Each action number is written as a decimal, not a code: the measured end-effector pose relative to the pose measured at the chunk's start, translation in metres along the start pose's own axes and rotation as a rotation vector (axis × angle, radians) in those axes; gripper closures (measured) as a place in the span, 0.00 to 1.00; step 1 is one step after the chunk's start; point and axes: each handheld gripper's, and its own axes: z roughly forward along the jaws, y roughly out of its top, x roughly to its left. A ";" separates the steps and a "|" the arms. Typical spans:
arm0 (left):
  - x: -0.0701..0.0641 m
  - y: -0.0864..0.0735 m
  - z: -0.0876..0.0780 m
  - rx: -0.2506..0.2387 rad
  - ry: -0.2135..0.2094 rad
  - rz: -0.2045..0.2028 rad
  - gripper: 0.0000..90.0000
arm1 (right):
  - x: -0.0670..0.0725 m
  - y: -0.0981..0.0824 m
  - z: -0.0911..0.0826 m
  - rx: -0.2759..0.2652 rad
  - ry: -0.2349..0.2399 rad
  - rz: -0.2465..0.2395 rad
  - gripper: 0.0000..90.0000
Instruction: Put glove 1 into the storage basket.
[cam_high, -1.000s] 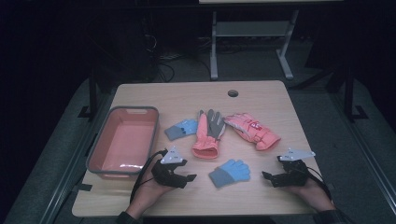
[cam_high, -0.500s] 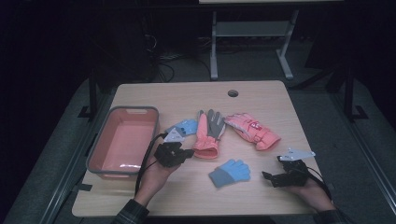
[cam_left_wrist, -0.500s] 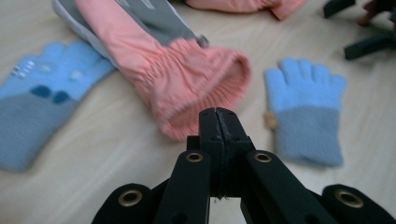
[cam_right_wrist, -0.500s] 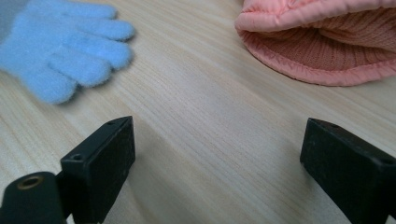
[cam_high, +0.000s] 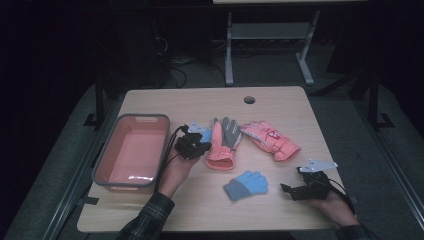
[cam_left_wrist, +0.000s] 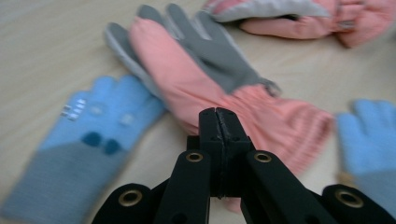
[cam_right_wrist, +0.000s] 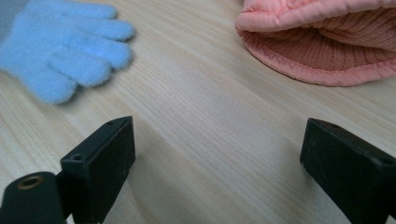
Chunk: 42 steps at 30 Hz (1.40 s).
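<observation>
My left gripper (cam_high: 196, 145) has its 2 jaws pressed together with nothing between them, hovering over the near edge of a blue glove (cam_left_wrist: 88, 135) that lies left of a pink and grey glove (cam_high: 221, 141). A pink tub (cam_high: 134, 150) sits just left of that hand. My right gripper (cam_high: 295, 189) rests at the table's (cam_high: 200, 102) near right, jaws spread wide and holding nothing. A second blue glove (cam_high: 246, 184) lies left of it, and a pink mitten (cam_high: 272, 140) lies beyond.

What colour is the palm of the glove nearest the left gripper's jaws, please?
Grey, on the pink glove; clearest in the left gripper view.
</observation>
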 end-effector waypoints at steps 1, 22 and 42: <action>0.006 0.004 0.004 -0.003 0.018 -0.011 0.99 | 0.000 0.000 0.000 -0.001 0.000 0.000 0.11; 0.021 0.010 0.056 0.055 0.013 -0.049 0.99 | 0.000 0.000 0.000 0.000 0.000 0.003 0.11; 0.041 -0.003 0.058 0.114 0.171 -0.042 0.99 | 0.000 0.000 0.000 0.001 -0.001 0.004 0.11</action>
